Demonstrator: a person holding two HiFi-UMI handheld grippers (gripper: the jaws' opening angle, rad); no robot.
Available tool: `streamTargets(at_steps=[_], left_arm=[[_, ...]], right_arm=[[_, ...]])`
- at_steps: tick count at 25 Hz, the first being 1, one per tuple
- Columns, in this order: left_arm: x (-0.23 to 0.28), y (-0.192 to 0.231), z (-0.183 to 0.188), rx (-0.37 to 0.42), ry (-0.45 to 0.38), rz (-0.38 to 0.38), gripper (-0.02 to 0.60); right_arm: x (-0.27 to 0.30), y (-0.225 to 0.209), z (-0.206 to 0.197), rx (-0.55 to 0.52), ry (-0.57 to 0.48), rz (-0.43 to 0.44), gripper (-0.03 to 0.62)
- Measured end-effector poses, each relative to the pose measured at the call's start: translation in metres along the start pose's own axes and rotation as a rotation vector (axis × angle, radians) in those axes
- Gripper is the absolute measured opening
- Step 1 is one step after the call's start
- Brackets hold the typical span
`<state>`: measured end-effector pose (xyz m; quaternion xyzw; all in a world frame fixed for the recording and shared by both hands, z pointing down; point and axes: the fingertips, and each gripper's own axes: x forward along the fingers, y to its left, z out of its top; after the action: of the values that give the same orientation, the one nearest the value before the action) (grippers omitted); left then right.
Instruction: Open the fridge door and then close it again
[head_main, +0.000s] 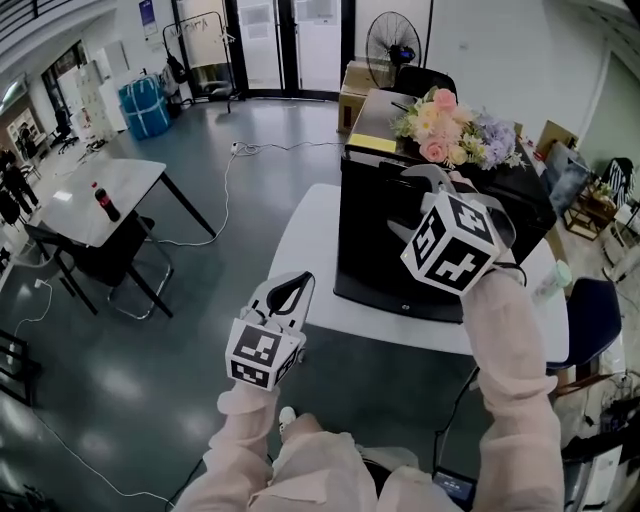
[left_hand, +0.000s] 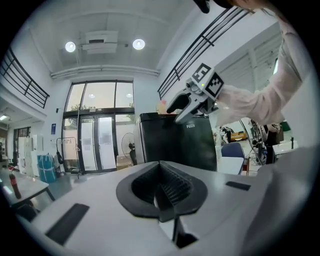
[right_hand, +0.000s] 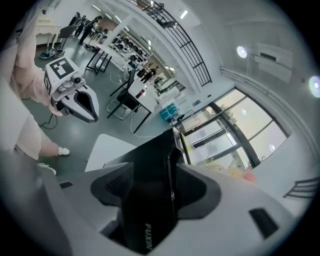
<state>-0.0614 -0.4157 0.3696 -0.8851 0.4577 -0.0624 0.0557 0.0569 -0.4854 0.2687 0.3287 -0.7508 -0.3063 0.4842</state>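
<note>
Black box-shaped compact fridge (head_main: 392, 262), stood on a white rectangular table (head_main: 305, 245), is found just ahead of and below the right tongs (head_main: 412, 205), and ahead and to the right of the left tongs (head_main: 298, 282). Right tongs, white with marker cube: jaws spread wide, the fridge's upper edge framed between them, apart from the pads. Left tongs, same make: jaws pressed together, nothing pinched, held lower and nearer the person. Bouquet of pink, cream and lilac flowers (head_main: 452, 128) is set on the fridge top, beyond the right tongs.
</note>
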Motion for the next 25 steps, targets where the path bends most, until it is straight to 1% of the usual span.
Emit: streamTargets(at_steps=[3,7,9,11,13,15,18,25], left_arm=[[0.006,0.014,-0.003,0.010,0.009,-0.001,0.012],[0.013,0.025,-0.006,-0.004,0.005,-0.027,0.012],[0.016,0.029,-0.011,-0.016,0.009,-0.038,0.012],[0.019,0.031,-0.015,-0.028,0.015,-0.054,0.012],[0.023,0.030,-0.018,-0.032,0.019,-0.072,0.012],[0.025,0.027,-0.020,-0.031,0.022,-0.089,0.012],[0.025,0.026,-0.022,-0.028,0.026,-0.101,0.012],[0.017,0.022,-0.024,-0.033,0.028,-0.098,0.012]], right_arm=[[0.013,-0.001,0.001,-0.010,0.064,0.021,0.268],[0.028,0.002,-0.004,-0.032,0.154,0.042,0.253],[0.033,0.001,-0.007,-0.045,0.188,0.031,0.241],[0.037,0.000,-0.009,-0.081,0.222,0.006,0.232],[0.039,-0.005,-0.011,-0.110,0.254,-0.031,0.194],[0.040,-0.008,-0.011,-0.116,0.270,-0.064,0.160],[0.040,-0.008,-0.012,-0.113,0.279,-0.087,0.161],[0.035,-0.005,-0.010,-0.102,0.282,-0.083,0.152]])
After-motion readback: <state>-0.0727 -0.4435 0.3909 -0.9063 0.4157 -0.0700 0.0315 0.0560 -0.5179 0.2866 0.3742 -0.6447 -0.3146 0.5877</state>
